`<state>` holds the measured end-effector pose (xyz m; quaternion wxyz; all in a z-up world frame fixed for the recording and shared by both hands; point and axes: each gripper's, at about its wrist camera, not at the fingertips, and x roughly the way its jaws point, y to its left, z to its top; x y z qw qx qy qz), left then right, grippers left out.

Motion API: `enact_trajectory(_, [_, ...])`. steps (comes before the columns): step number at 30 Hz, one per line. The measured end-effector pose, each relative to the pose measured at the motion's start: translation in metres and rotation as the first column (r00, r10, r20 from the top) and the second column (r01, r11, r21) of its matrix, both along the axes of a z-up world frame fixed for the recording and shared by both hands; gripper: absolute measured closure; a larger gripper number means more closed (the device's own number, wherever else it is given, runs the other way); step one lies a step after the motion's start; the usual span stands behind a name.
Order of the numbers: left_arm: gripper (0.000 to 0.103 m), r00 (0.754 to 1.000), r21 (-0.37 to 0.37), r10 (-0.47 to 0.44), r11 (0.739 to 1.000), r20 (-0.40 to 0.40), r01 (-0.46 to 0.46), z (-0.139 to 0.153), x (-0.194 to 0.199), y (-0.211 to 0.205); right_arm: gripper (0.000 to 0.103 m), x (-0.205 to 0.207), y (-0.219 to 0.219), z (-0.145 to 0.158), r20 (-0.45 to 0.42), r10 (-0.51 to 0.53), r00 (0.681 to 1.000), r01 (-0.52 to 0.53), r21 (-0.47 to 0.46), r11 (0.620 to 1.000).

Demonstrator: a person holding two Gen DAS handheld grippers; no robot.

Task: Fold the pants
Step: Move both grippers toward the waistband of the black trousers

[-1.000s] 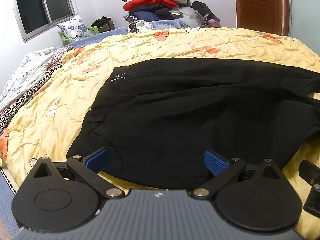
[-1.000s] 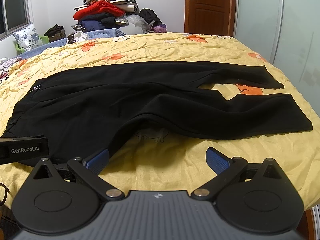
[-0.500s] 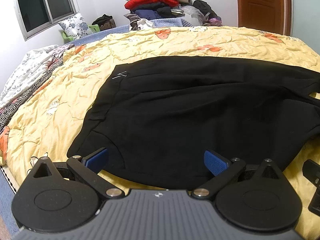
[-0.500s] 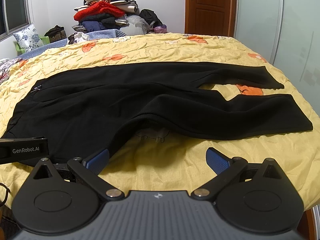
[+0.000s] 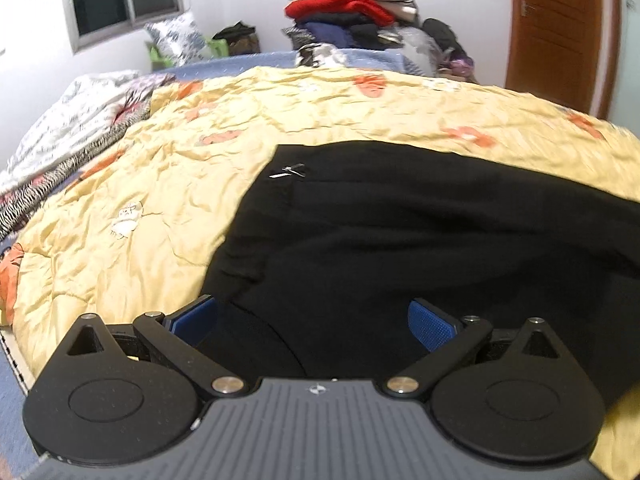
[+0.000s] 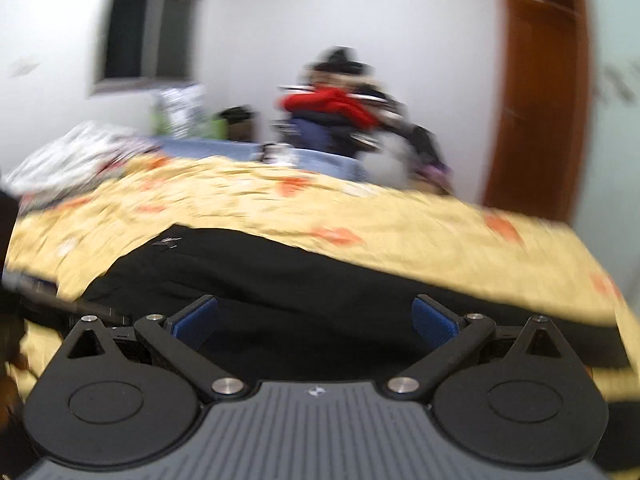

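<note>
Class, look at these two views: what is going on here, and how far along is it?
A person is holding two grasping tools over black pants spread on a bed with a yellow quilt. The left tool is open over the waistband end, gripping nothing. The right tool is also open, above the near edge of the pants; its view is blurred. No fold is visible yet. A pile of clothes sits at the far wall.
</note>
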<state>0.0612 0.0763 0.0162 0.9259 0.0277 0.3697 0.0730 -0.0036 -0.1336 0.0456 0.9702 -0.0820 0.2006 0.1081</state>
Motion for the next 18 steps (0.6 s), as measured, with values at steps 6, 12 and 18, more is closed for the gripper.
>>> enact_trajectory(6, [0.000, 0.998, -0.014, 0.069, 0.998, -0.009, -0.069, 0.006, 0.052, 0.037, 0.000, 0.082, 0.035, -0.006, -0.027, 0.189, 0.982, -0.191, -0.159, 0.969])
enact_trajectory(12, [0.000, 0.997, 0.048, 0.078, 0.996, -0.016, -0.077, 0.005, 0.092, 0.054, 0.000, 0.184, 0.046, -0.035, -0.168, 0.294, 0.941, -0.317, -0.135, 0.939])
enact_trajectory(18, [0.000, 0.989, 0.113, 0.132, 0.986, -0.069, -0.124, -0.008, 0.132, 0.065, 0.000, 0.257, 0.041, -0.052, -0.237, 0.298, 0.925, -0.319, -0.056, 0.946])
